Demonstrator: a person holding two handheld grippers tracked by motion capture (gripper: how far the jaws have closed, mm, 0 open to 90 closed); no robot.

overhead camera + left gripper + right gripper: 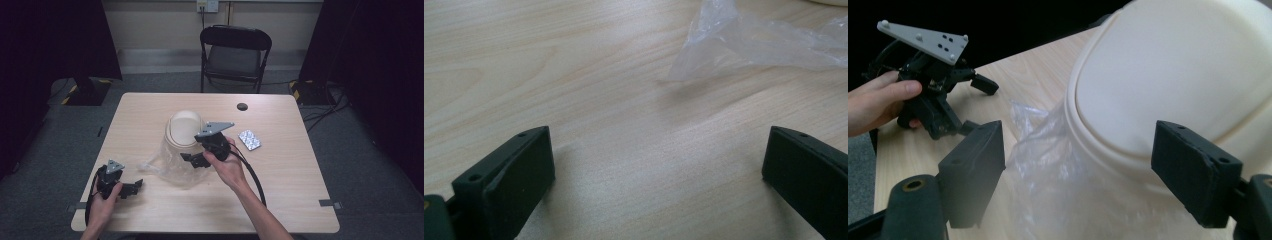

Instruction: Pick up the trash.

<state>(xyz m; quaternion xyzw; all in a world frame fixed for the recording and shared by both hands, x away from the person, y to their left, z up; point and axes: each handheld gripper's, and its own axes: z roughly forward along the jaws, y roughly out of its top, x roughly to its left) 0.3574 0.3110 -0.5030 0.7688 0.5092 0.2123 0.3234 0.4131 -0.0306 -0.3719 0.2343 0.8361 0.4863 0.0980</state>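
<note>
Now right tool [192,159] jaws spread, apparently gripping nothing, just beside clear bag [172,165] round cream bin [184,129]; left tool [131,187] spread, farther off on worktop [280,170].

Matt cream bin [183,129], clear plastic bag [172,165], wood-grain table [280,175]

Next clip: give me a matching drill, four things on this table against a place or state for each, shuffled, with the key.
Things:
1. cream bin
2. clear plastic bag
3. blister pack
4. left claw

Places or states:
A. lies flat on the table, to the right of the right claw
B. open, low at the table's near left edge
C. crumpled around the cream bin's lower part
D. stands at the table's middle, swing lid on top

Pairs: 1-D, 2-C, 3-A, 4-B
</note>
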